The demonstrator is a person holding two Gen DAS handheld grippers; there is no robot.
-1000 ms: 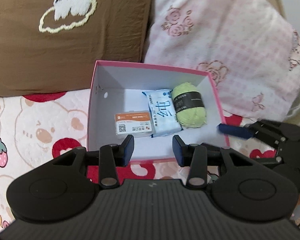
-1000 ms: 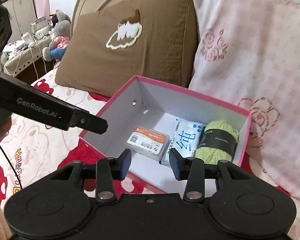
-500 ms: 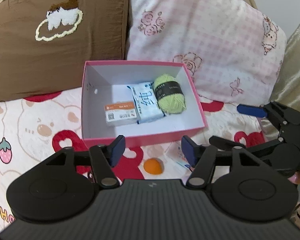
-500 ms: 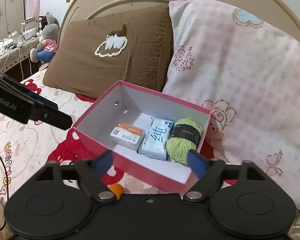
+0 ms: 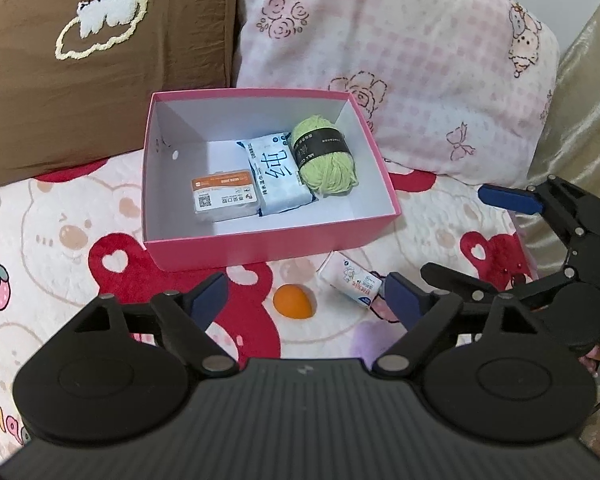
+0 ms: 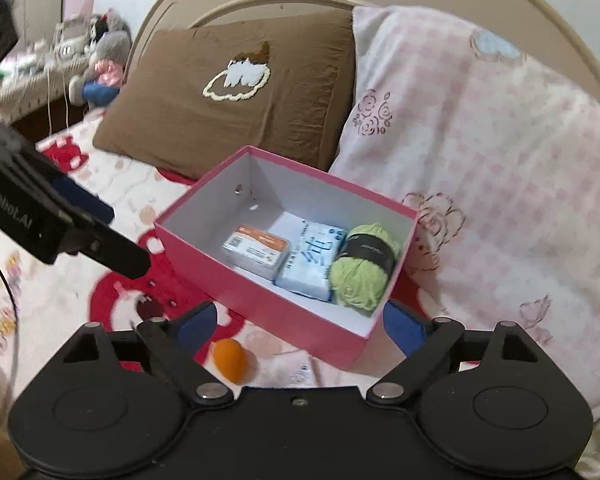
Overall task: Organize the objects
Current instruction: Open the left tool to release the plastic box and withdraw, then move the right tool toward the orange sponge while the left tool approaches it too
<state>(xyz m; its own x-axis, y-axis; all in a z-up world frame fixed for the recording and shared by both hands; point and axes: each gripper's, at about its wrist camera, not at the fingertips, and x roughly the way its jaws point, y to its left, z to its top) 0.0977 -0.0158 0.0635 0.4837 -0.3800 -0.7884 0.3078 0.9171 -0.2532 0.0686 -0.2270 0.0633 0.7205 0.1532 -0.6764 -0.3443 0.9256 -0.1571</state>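
With both the left gripper (image 5: 306,300), its jaws opening, and the right gripper (image 6: 300,322) spread and empty, the round orange egg-shaped toy (image 5: 293,301) near the pink box (image 5: 276,246) could roll away on the soft bedsheet (image 5: 52,240) if a finger nudges it.

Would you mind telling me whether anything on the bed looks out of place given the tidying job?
Two things do. An orange egg-shaped object and a small white carton lie loose on the bedspread just in front of the pink box, while the card pack, tissue packet and green yarn already sit inside it.
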